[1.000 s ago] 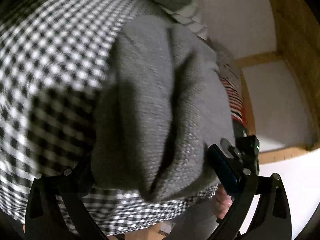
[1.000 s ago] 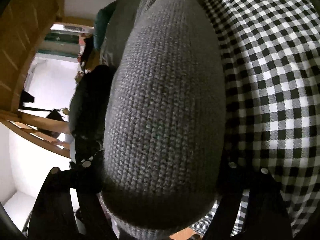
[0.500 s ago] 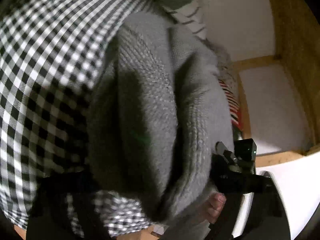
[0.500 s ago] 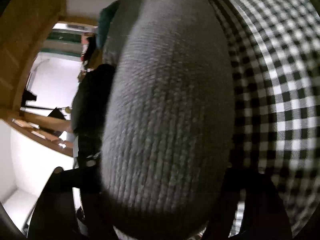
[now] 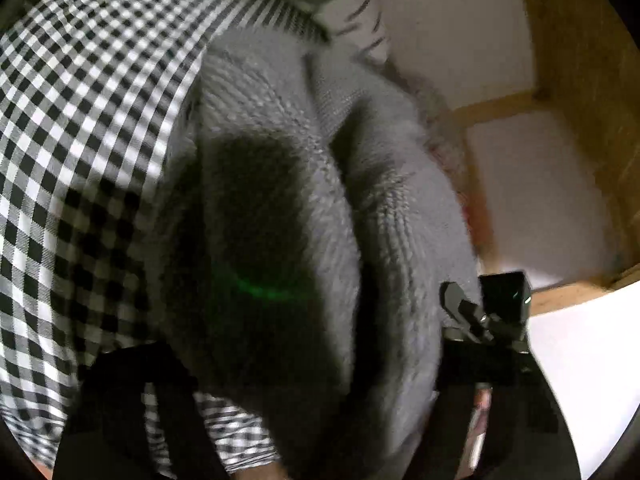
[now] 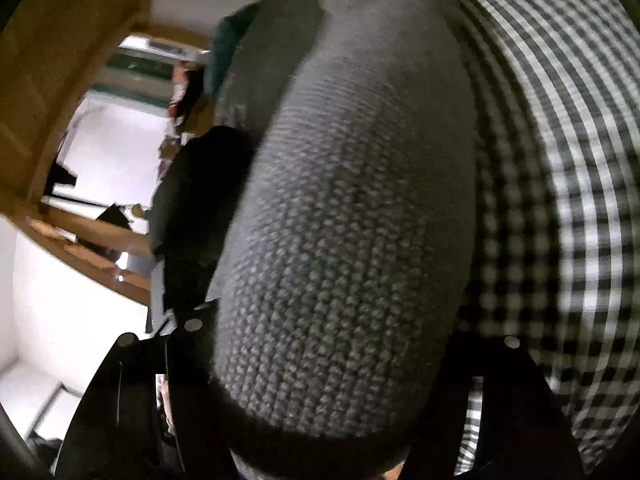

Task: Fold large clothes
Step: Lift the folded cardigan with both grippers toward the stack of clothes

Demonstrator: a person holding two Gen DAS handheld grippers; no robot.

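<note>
The grey sweater (image 6: 352, 240) was a coarse, chunky knit, matt and fuzzy, its stitches standing out in rough rows. Beneath it lay a smooth woven cloth (image 5: 80, 120) in black-and-white check. Each claw was matt black plastic with small bright metal screw heads. The beams (image 5: 576, 80) looked like bare, matt wood.

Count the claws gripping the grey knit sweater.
2. The left claw is closing around the bunched grey knit sweater over the checked cloth. The right claw is closing around another fold. Pad contact is hidden by the knit.
</note>
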